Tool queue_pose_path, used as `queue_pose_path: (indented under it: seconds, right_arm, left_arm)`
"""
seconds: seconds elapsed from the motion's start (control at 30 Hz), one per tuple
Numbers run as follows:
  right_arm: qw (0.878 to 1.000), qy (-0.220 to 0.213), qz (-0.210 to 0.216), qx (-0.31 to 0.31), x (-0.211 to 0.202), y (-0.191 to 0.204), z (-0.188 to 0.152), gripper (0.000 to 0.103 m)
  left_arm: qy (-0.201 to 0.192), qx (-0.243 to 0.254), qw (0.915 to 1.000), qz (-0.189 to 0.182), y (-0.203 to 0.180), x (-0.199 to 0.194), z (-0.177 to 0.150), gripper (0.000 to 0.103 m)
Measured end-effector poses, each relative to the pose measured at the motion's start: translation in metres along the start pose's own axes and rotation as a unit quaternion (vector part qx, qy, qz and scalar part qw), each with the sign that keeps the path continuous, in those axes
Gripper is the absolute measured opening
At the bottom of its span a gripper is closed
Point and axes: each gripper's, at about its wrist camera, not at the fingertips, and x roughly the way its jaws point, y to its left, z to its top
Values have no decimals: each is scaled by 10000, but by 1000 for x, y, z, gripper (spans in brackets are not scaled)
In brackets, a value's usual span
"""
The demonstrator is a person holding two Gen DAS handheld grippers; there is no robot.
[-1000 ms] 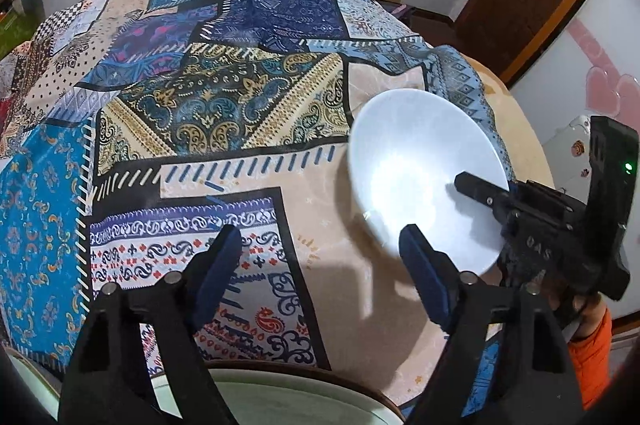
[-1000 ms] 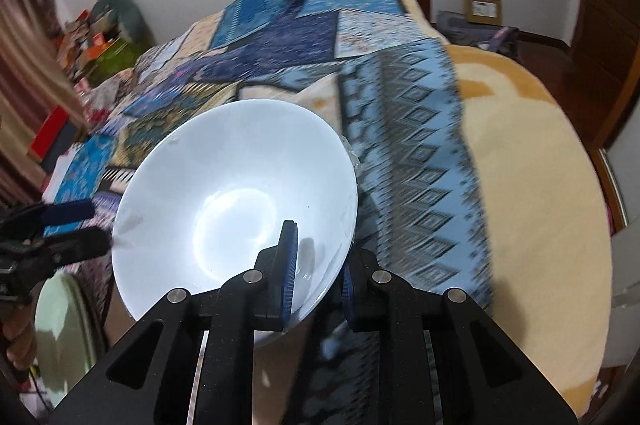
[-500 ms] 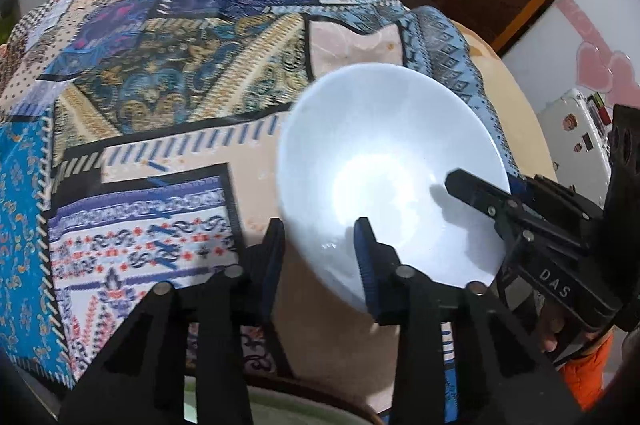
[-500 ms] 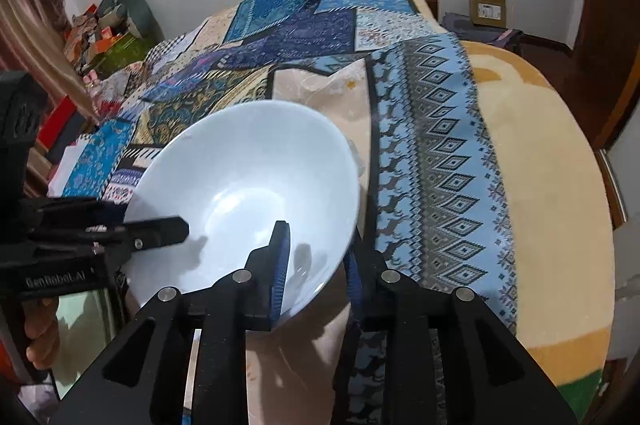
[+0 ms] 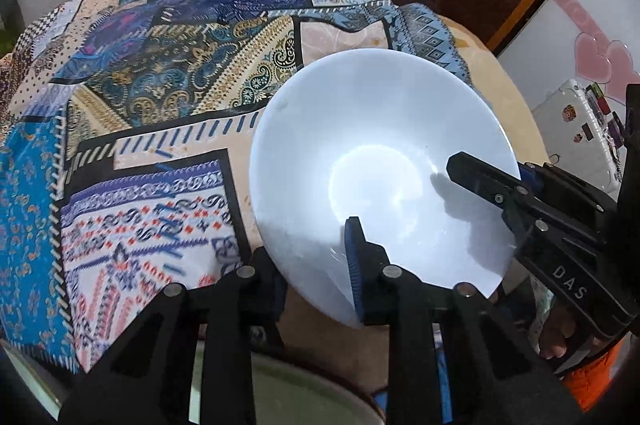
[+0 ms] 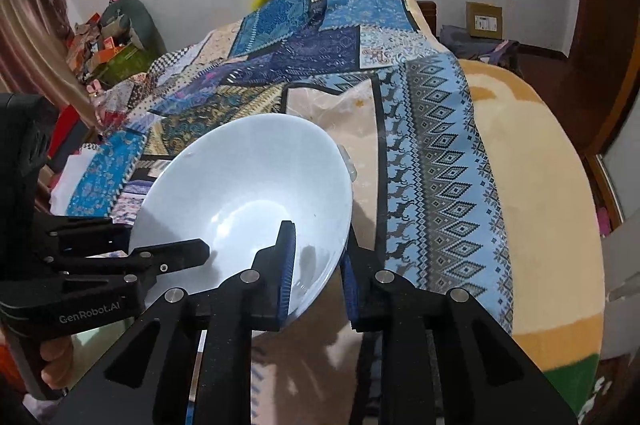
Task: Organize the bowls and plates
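A white bowl [image 5: 376, 161] is held tilted in the air above a patchwork bedspread. My left gripper [image 5: 316, 265] is shut on its near rim, one finger inside and one under it. My right gripper [image 6: 316, 265] is shut on the bowl's opposite rim; the bowl also shows in the right wrist view [image 6: 244, 193]. Each gripper appears in the other's view, my right gripper [image 5: 520, 197] at right and my left gripper [image 6: 132, 257] at left. A pale green plate [image 5: 304, 397] lies below my left gripper, mostly hidden.
The patchwork bedspread [image 5: 168, 85] covers the bed, with a beige blanket [image 6: 532, 161] along its right side. A cardboard box [image 6: 483, 20] stands by the far wall. Clutter [image 6: 104, 45] lies at the far left.
My left gripper has closed from wide open onto the bowl's rim. The bowl, held by my right gripper, has moved left toward my left gripper and sits larger in view.
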Motion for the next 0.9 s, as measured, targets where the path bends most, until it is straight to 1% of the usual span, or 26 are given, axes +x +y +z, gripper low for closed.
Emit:
queue_pose_path:
  seconds: [0.43, 0.6, 0.9]
  right_arm:
    - [9990, -433, 100, -37, -57, 41, -8, 20]
    - [9980, -583, 178, -139, -76, 61, -9, 20]
    - [9961, -754, 292, -361, -96, 103, -17, 20]
  left_arm:
    - [-513, 55, 9986, 131, -3, -84, -30, 26]
    - [-746, 28, 9971, 162, 3, -118, -45, 26]
    - [-994, -69, 9946, 278, 22, -165, -76, 26]
